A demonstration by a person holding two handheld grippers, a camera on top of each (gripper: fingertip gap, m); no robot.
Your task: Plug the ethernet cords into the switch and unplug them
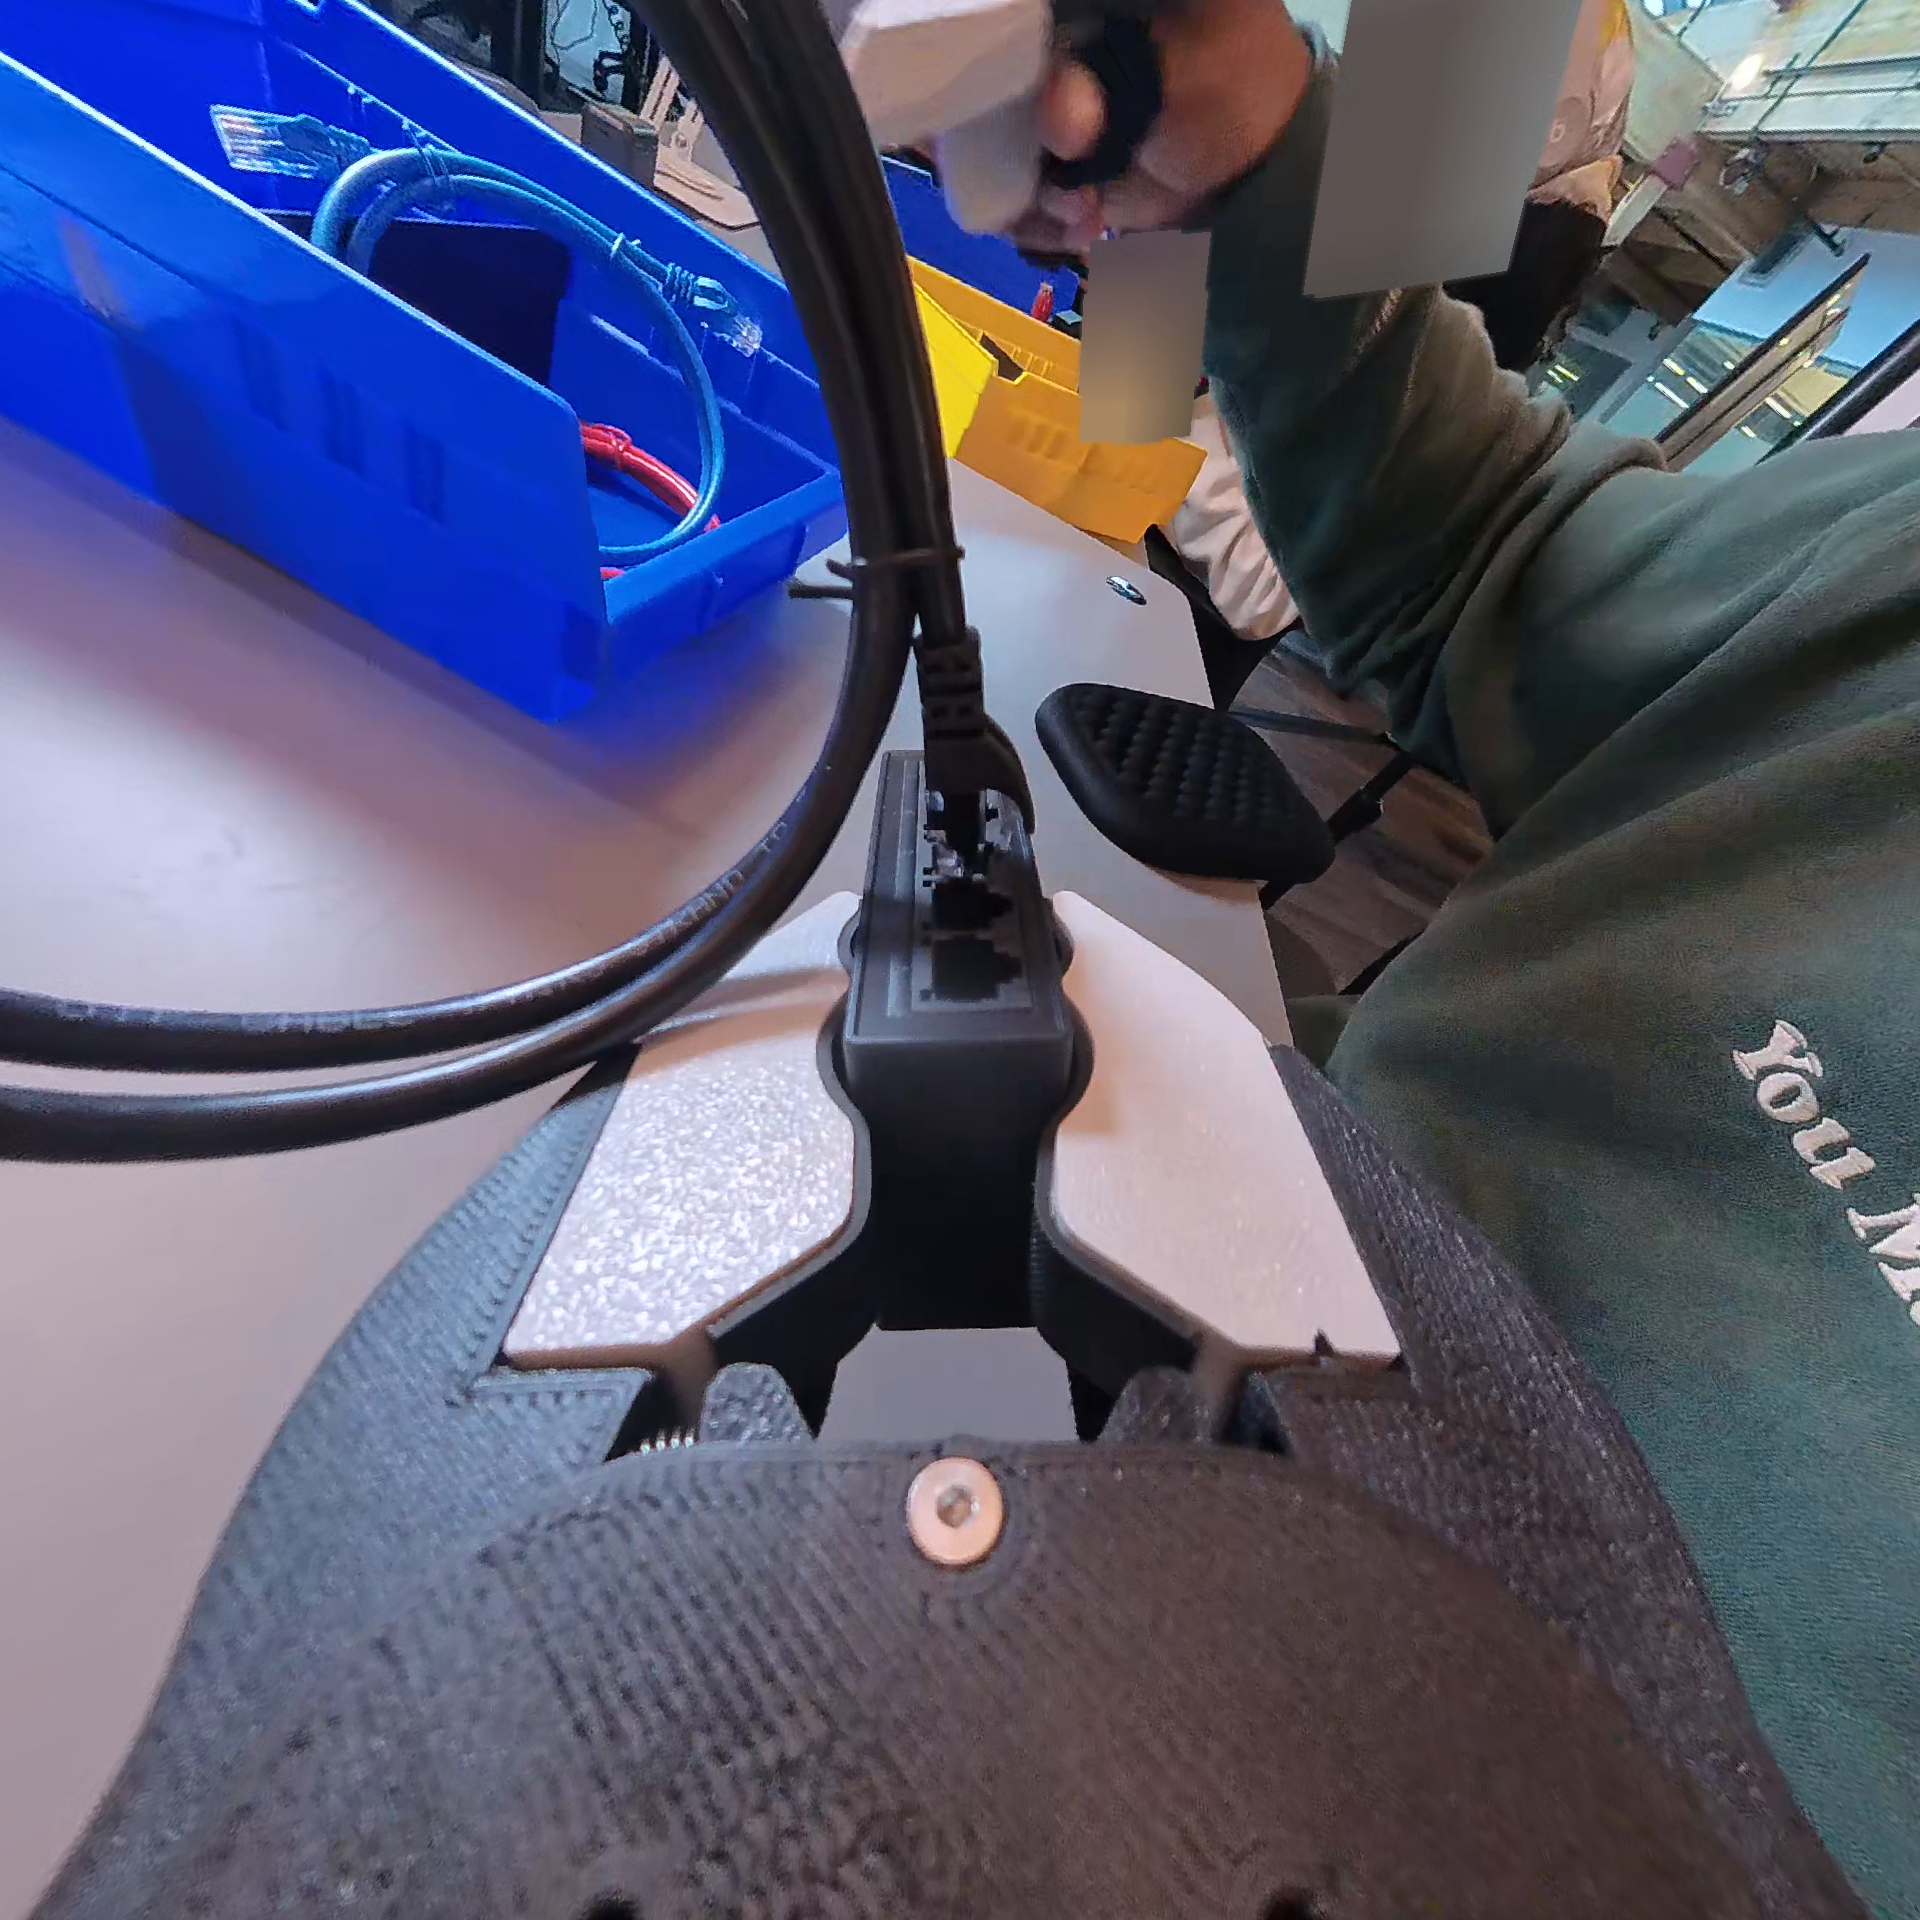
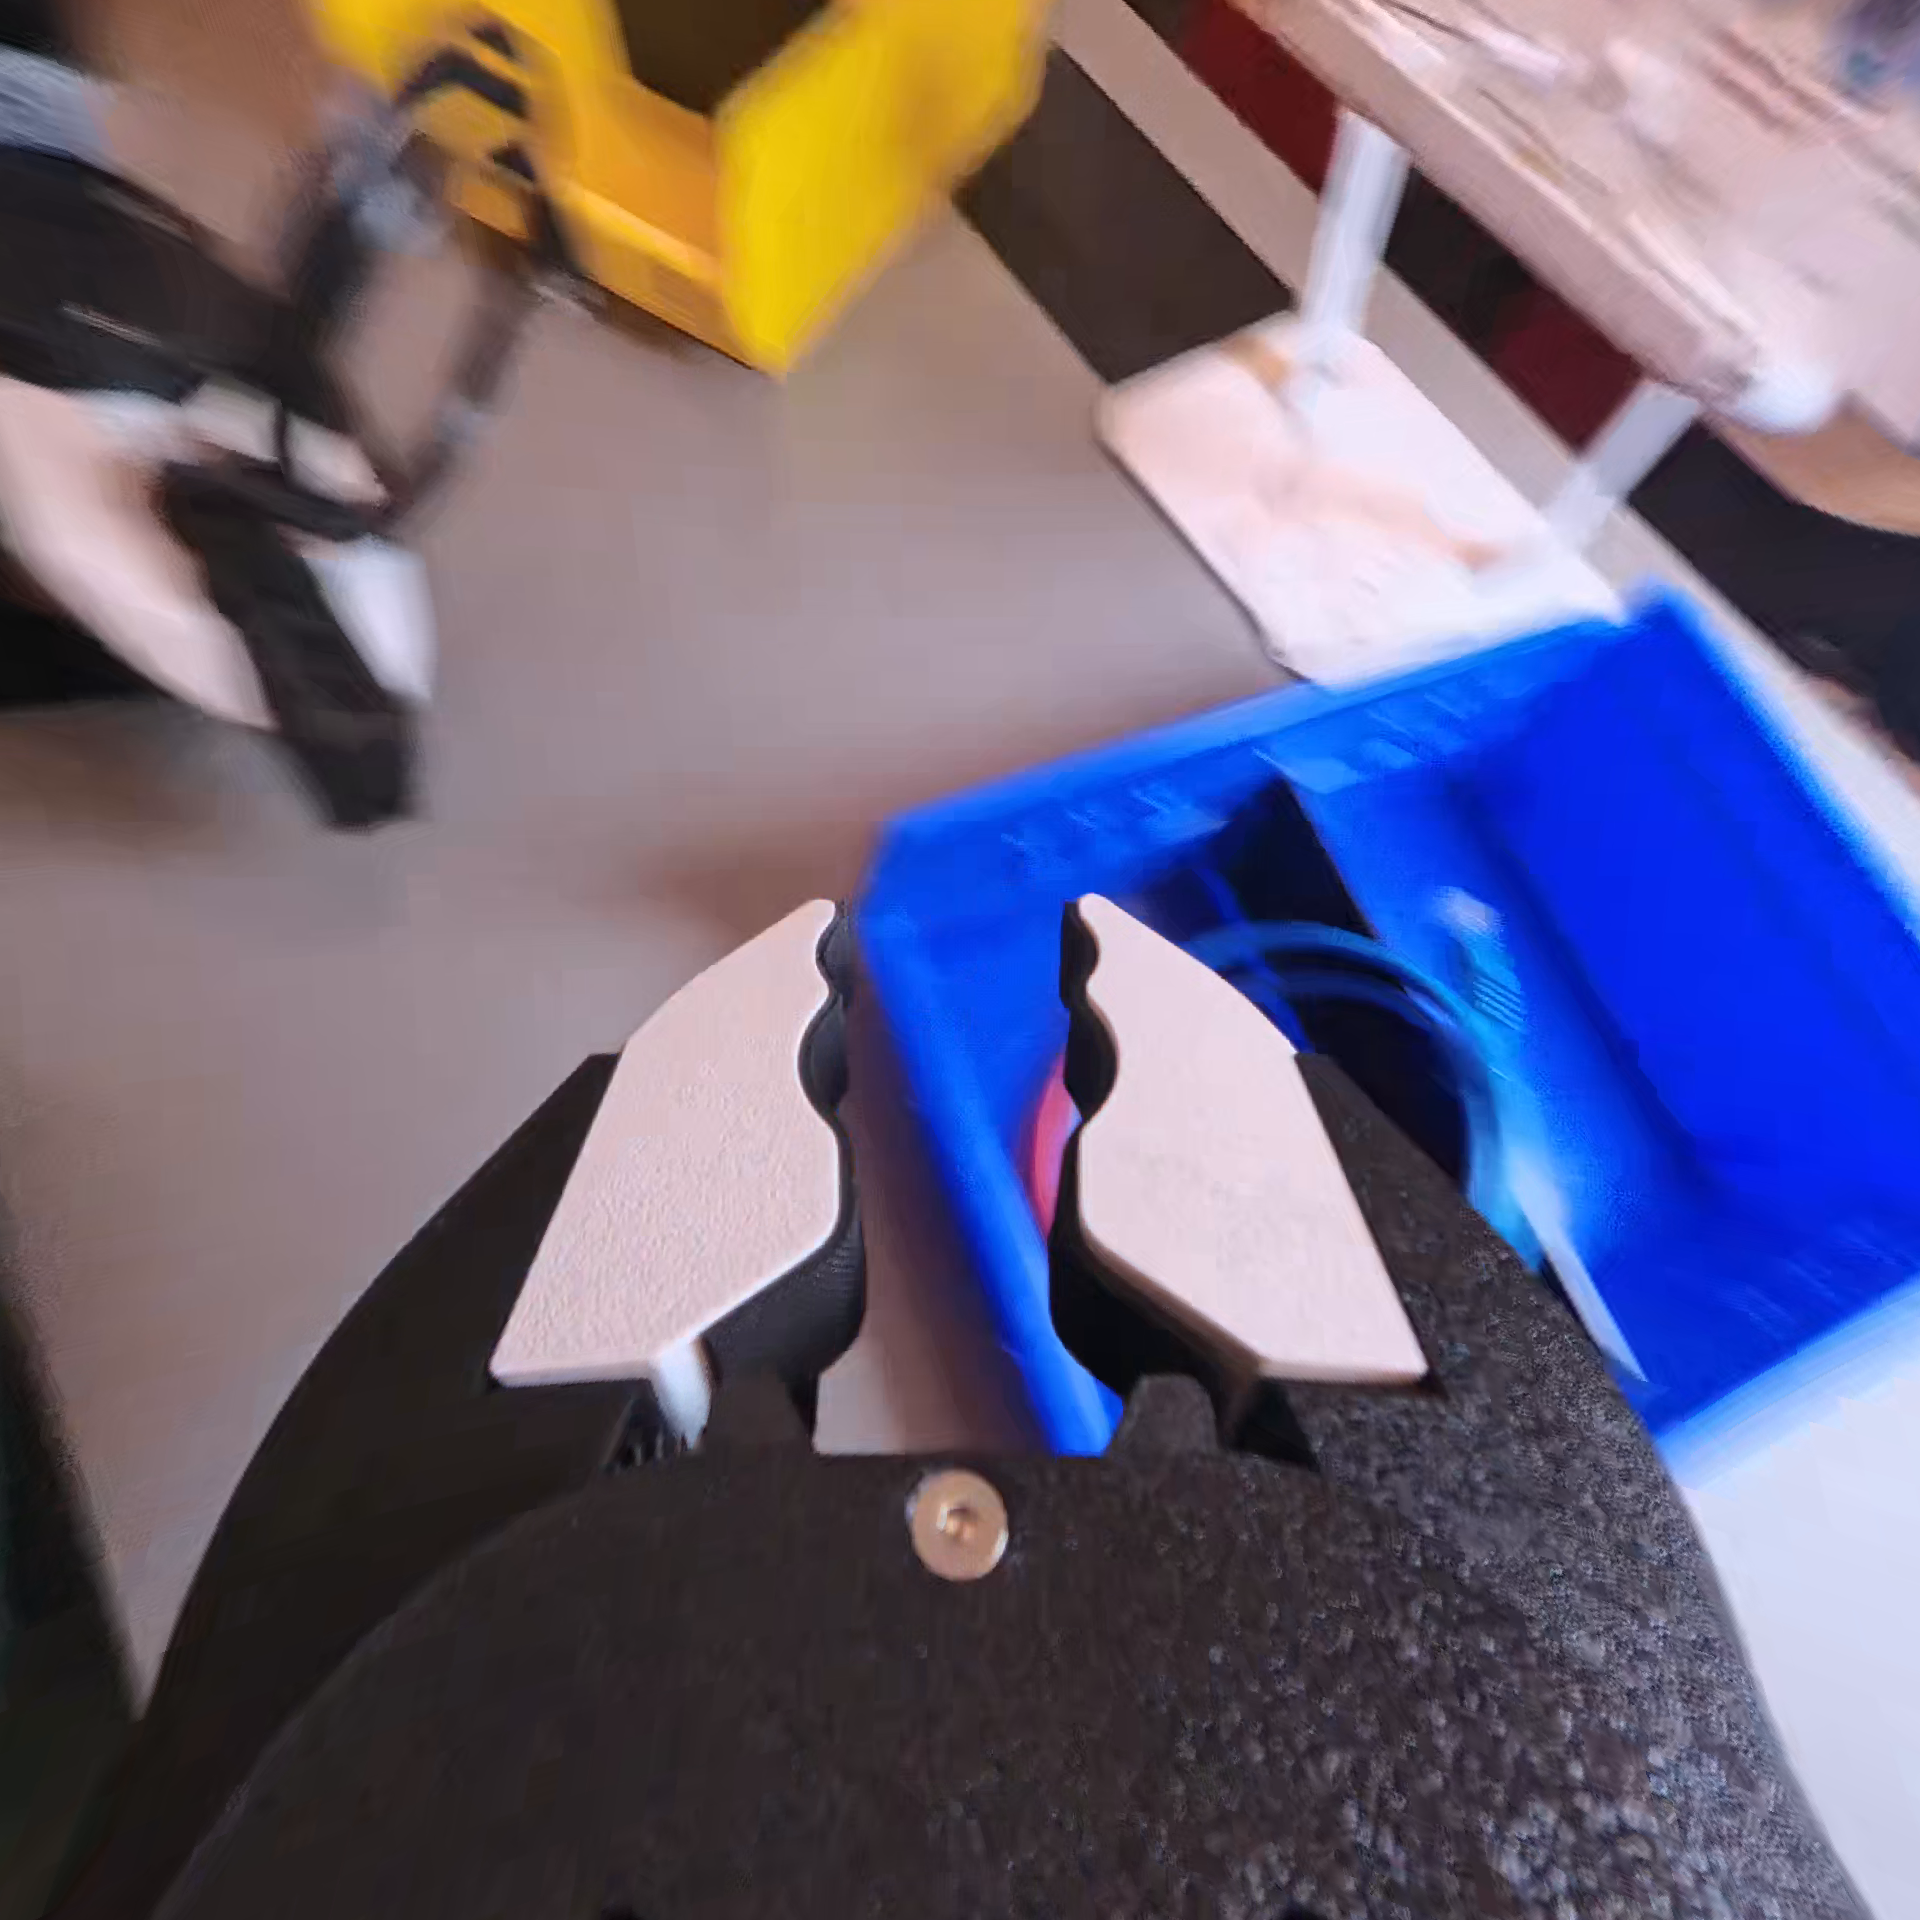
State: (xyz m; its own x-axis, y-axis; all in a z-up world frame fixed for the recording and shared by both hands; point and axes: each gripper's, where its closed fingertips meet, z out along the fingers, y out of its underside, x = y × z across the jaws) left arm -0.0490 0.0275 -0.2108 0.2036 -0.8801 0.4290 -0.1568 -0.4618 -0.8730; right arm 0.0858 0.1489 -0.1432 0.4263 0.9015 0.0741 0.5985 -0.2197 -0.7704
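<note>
My left gripper [image 1: 956, 920] is shut on a black switch [image 1: 956, 1049] and holds it with its ports facing up. A black ethernet cord [image 1: 883, 582] loops over the table, and its plug [image 1: 951, 727] sits in the far port. The two nearer ports are empty. My right gripper [image 2: 956, 914] is open and empty above the near corner of the blue bin [image 2: 1558, 831]. That bin holds a blue cord [image 2: 1351, 966] and a red cord [image 2: 1049, 1132]. The right wrist view is blurred; the switch [image 2: 312, 665] shows at its upper left.
The blue bin [image 1: 364, 468] stands at the left of the grey table [image 1: 260, 831], a yellow bin [image 1: 1039, 416] behind it. A person in a green sweatshirt [image 1: 1558, 727] is at the right. A black chair armrest [image 1: 1174, 779] is beside the table edge. A white stand [image 2: 1330, 499] is at the far side. The left gripper's tips are roughly 20 cm from the right gripper's.
</note>
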